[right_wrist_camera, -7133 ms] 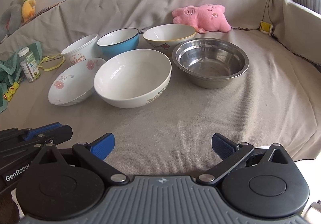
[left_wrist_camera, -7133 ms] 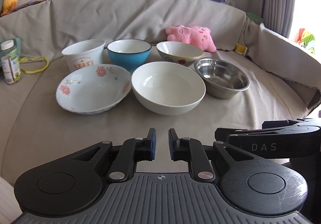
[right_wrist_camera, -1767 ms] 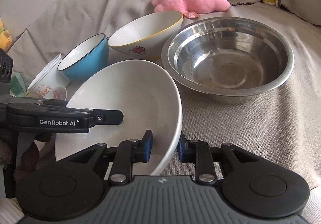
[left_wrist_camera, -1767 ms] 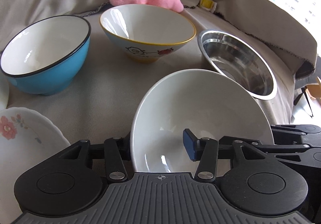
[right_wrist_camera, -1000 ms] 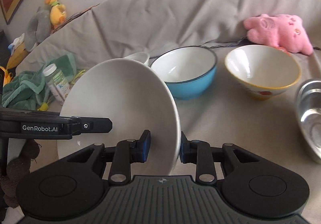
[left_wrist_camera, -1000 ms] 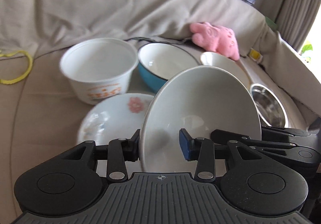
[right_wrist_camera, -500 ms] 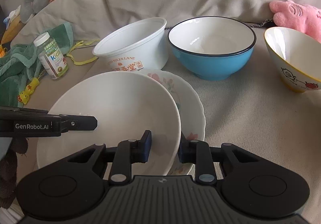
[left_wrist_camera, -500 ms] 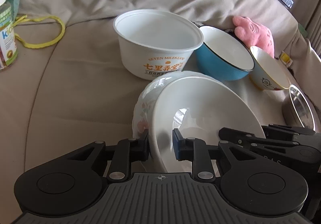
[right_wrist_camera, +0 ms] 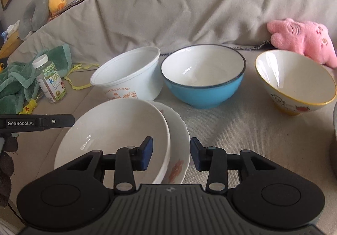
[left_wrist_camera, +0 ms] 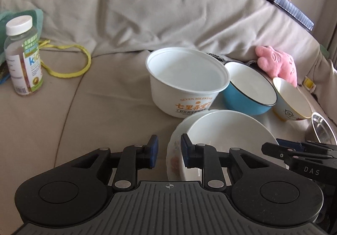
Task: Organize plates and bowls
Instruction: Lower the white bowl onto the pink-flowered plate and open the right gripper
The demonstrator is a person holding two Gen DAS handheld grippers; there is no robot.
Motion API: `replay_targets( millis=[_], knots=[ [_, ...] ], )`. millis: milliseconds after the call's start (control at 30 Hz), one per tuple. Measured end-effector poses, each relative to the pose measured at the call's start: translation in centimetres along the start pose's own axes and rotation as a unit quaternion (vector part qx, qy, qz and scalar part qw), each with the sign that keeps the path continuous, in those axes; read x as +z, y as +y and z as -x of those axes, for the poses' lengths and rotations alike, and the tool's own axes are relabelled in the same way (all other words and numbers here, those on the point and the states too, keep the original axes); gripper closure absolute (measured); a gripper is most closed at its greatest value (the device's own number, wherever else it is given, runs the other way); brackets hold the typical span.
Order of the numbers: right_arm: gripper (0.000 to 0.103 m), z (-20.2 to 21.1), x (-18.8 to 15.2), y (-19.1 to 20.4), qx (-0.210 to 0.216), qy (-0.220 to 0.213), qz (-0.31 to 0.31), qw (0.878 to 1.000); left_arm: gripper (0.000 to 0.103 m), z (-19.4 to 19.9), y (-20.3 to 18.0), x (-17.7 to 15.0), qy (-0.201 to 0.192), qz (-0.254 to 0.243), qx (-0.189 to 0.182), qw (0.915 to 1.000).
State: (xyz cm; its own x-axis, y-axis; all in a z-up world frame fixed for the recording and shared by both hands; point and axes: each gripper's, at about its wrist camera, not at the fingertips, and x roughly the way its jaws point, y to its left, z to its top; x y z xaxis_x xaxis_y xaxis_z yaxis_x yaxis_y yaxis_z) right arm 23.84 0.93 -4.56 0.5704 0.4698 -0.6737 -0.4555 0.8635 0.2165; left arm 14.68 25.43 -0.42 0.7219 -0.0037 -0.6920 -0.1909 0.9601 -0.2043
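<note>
The large white bowl (right_wrist_camera: 113, 127) sits nested in the floral plate (right_wrist_camera: 179, 150) on the beige sofa cover; both also show in the left wrist view, the bowl (left_wrist_camera: 227, 129) inside the plate (left_wrist_camera: 173, 150). My left gripper (left_wrist_camera: 168, 154) is open, its pads apart on either side of the stack's left rim. My right gripper (right_wrist_camera: 170, 155) is open, straddling the right rims without gripping. Behind stand a white plastic tub (right_wrist_camera: 130, 75), a blue bowl (right_wrist_camera: 202, 79) and a yellow-rimmed bowl (right_wrist_camera: 294, 83).
A steel bowl (left_wrist_camera: 322, 129) sits at the far right. A pink plush (right_wrist_camera: 303, 39) lies behind the bowls. A vitamin bottle (left_wrist_camera: 23, 58), a yellow cord (left_wrist_camera: 69, 62) and a green towel (right_wrist_camera: 14, 83) lie at the left. The sofa back rises behind.
Both grippers have opened and let go of the white bowl, which now rests in the floral plate. Both have pulled back slightly.
</note>
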Motion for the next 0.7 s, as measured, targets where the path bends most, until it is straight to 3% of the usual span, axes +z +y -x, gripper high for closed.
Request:
replay_targets(
  millis=[67,200,267,333,700],
  knots=[
    [0.063,-0.5,-0.3,-0.2,-0.003,0.01,-0.005,1.0,0.07,-0.1,0.2,0.0,-0.003,0.001,0.006,1.0],
    [0.058,-0.8,-0.6,-0.4,-0.007,0.013,-0.012,1.0,0.074,-0.9,0.8,-0.3,0.019,0.01,0.028,0.9994],
    [0.058,-0.9,-0.6,-0.5,-0.005,0.014,-0.017,1.0,0.074,-1.5,1.1,-0.5,0.036,0.022,0.009,0.9991],
    [0.058,-1.2,-0.6,-0.8,-0.002,0.021,-0.025,0.999,0.082,-1.6,1.4,-0.7,0.038,0.037,-0.013,0.9985],
    [0.056,-2.4,-0.7,-2.1,0.03,0.049,-0.073,0.996,0.082,-1.7,3.3,-0.4,0.058,0.092,-0.054,0.9927]
  ],
)
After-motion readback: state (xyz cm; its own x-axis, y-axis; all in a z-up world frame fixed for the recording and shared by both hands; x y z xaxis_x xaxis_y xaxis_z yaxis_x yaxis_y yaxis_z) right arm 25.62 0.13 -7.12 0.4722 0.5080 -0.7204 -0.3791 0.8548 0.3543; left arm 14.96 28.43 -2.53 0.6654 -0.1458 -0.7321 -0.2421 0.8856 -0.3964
